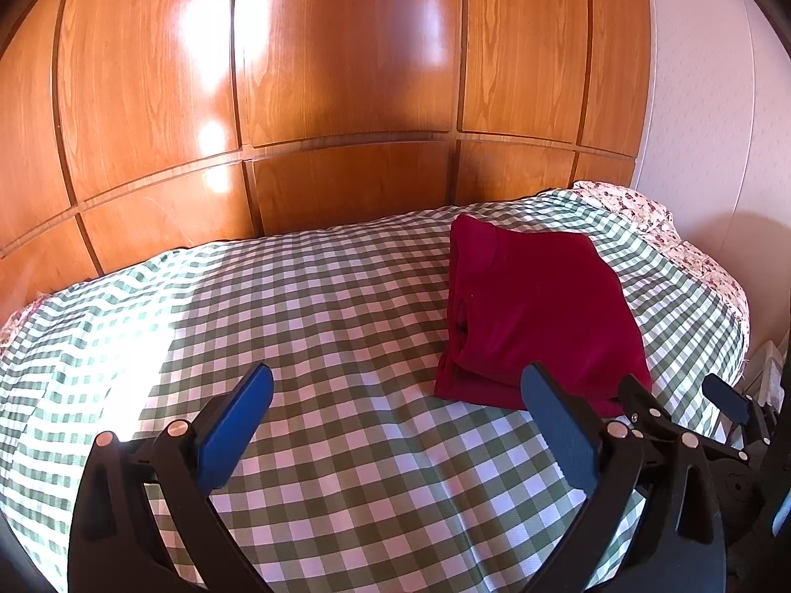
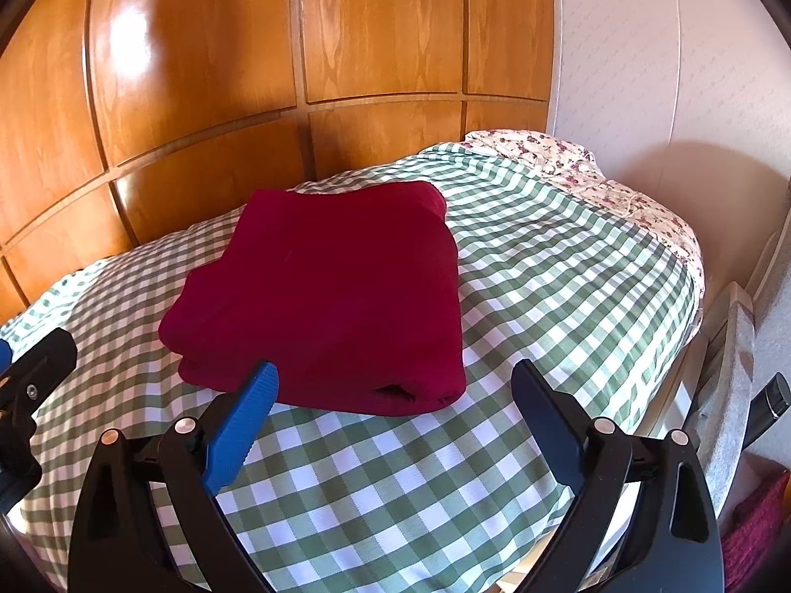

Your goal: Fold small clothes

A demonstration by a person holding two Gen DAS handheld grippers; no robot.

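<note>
A dark red garment [image 1: 539, 316] lies folded into a thick rectangle on the green and white checked bedspread [image 1: 306, 306]. It also shows in the right wrist view [image 2: 326, 296]. My left gripper [image 1: 398, 385] is open and empty, above the bedspread just near and left of the garment. My right gripper [image 2: 395, 385] is open and empty, hovering at the garment's near edge without touching it. Its fingers [image 1: 726, 398] show at the right edge of the left wrist view. A finger of the left gripper [image 2: 39, 370] shows at the left edge of the right wrist view.
A glossy wooden headboard wall [image 1: 346, 74] rises behind the bed. A floral sheet [image 2: 618, 192] shows at the bed's far right corner, next to a white wall [image 2: 642, 49]. The bed's right edge [image 2: 692, 326] drops off beside pale furniture.
</note>
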